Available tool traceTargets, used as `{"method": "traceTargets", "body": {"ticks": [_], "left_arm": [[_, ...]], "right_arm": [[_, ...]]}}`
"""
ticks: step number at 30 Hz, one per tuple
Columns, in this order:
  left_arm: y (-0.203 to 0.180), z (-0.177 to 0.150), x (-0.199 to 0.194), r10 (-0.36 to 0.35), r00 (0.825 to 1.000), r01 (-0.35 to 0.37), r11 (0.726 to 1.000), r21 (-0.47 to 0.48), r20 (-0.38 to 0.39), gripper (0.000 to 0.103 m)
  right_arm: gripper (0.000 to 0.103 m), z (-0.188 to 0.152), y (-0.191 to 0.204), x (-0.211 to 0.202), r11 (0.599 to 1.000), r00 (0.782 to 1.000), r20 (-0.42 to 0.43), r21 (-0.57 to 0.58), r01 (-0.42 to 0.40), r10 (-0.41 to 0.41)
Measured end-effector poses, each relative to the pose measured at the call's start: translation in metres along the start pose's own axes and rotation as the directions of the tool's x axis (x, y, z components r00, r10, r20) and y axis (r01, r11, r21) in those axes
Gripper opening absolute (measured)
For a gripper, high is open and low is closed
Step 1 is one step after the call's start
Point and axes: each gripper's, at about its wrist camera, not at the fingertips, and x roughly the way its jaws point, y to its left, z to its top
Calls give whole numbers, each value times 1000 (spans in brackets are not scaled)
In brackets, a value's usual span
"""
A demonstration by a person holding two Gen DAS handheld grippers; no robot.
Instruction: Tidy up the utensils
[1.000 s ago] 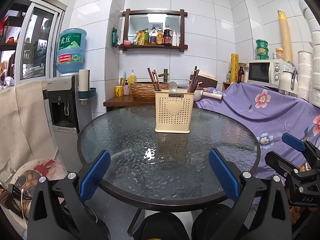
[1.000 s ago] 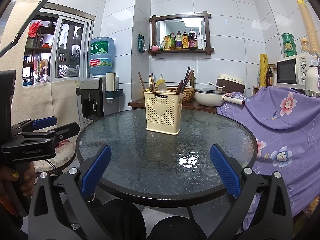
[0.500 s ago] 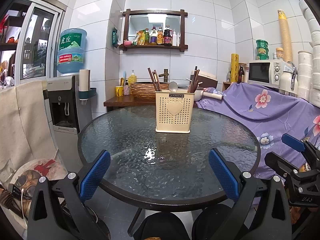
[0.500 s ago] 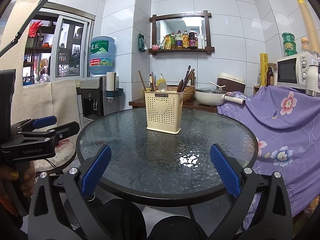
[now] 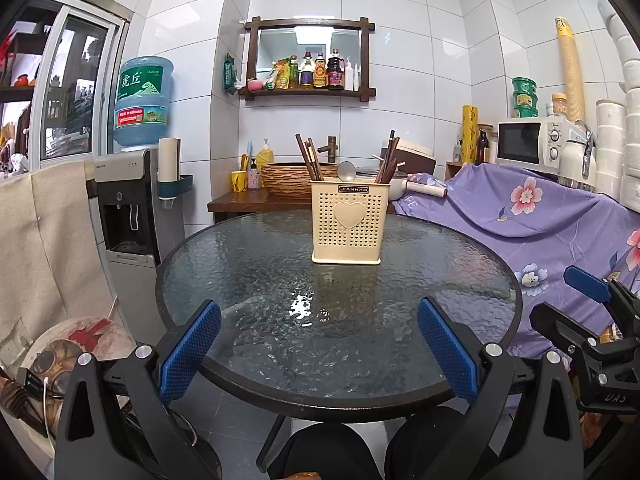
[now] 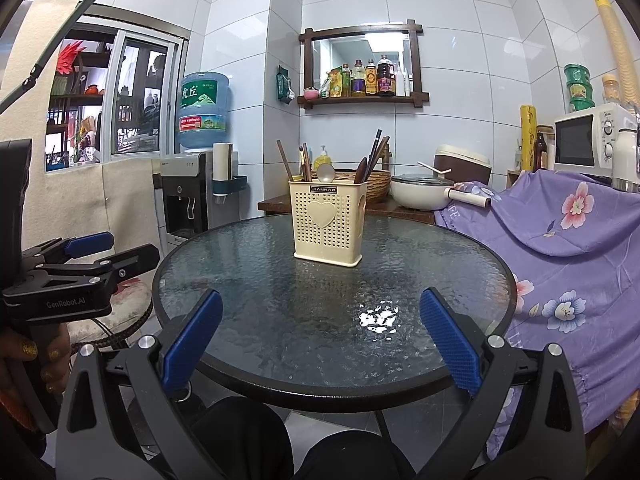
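A cream perforated utensil holder (image 5: 346, 222) with a heart on its front stands upright at the far side of the round glass table (image 5: 248, 264); it also shows in the right wrist view (image 6: 328, 224). Dark chopsticks (image 5: 308, 158) and a metal spoon (image 5: 346, 171) stick up from it. My left gripper (image 5: 320, 352) is open and empty at the table's near edge. My right gripper (image 6: 320, 350) is open and empty at the near edge too, to the right of the left one.
A purple flowered cloth (image 5: 520, 208) covers furniture right of the table. A water dispenser (image 5: 132, 200) stands at the left. A wooden counter (image 5: 240, 202) with a basket and a pot lies behind the table. A microwave (image 5: 532, 142) sits at the back right.
The right wrist view has shifted slightly, so the holder sits a little more toward its centre. The left gripper has not visibly moved. Both stay open.
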Motion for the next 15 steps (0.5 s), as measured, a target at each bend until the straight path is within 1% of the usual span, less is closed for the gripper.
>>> {"method": "traceTargets", "body": {"ticks": [15], "left_arm": [[0, 0, 1, 1, 1000, -1, 1000, -5, -2, 97]], "right_arm": [[97, 1, 1, 0, 1000, 1000, -1, 0, 1, -1]]}}
